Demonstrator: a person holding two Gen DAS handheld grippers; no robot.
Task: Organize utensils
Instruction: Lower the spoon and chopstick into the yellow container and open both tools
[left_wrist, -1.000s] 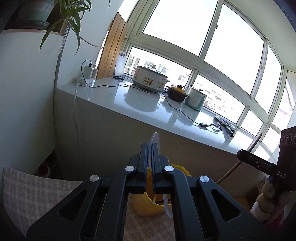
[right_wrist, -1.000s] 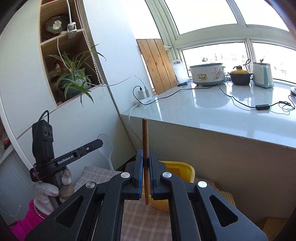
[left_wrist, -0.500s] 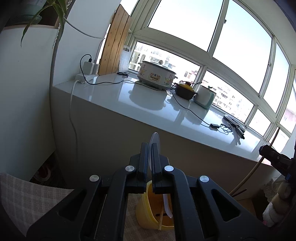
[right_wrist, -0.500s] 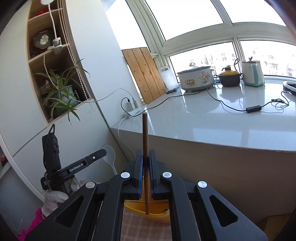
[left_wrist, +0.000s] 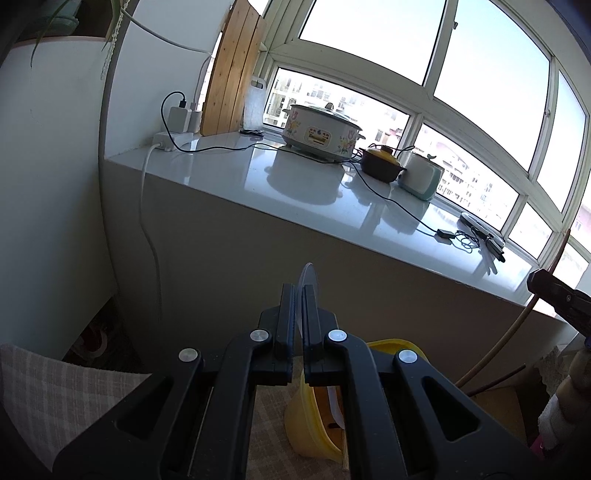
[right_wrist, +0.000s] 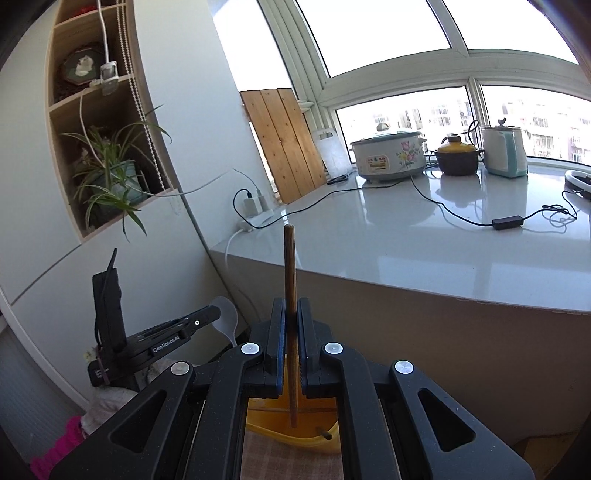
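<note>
My left gripper (left_wrist: 299, 291) is shut on a translucent white plastic spoon (left_wrist: 308, 275). The spoon's bowl sticks up above the fingers and its handle hangs down into a yellow container (left_wrist: 314, 435) on the checked cloth. My right gripper (right_wrist: 291, 306) is shut on an upright brown wooden chopstick (right_wrist: 290, 266), whose lower end hangs over the yellow container (right_wrist: 295, 439). A small wooden end shows inside the container. The right wrist view shows the left gripper (right_wrist: 207, 317) with the spoon (right_wrist: 226, 317) at the left. The left wrist view shows the right gripper (left_wrist: 557, 295) with its chopstick (left_wrist: 509, 336) at the right edge.
A white counter (right_wrist: 424, 240) stands close behind the container, carrying a flowered rice cooker (right_wrist: 388, 157), a brown pot (right_wrist: 458, 158), a kettle (right_wrist: 504, 151) and cables. A wooden board (right_wrist: 284, 147) leans at the window. A potted plant (right_wrist: 110, 177) sits on a wall shelf. A person's hand holds the left gripper.
Both grippers have drawn in toward the counter. The yellow container has slid from right of the right gripper's fingers to beneath them. The left gripper has sunk and moved closer to the right one.
</note>
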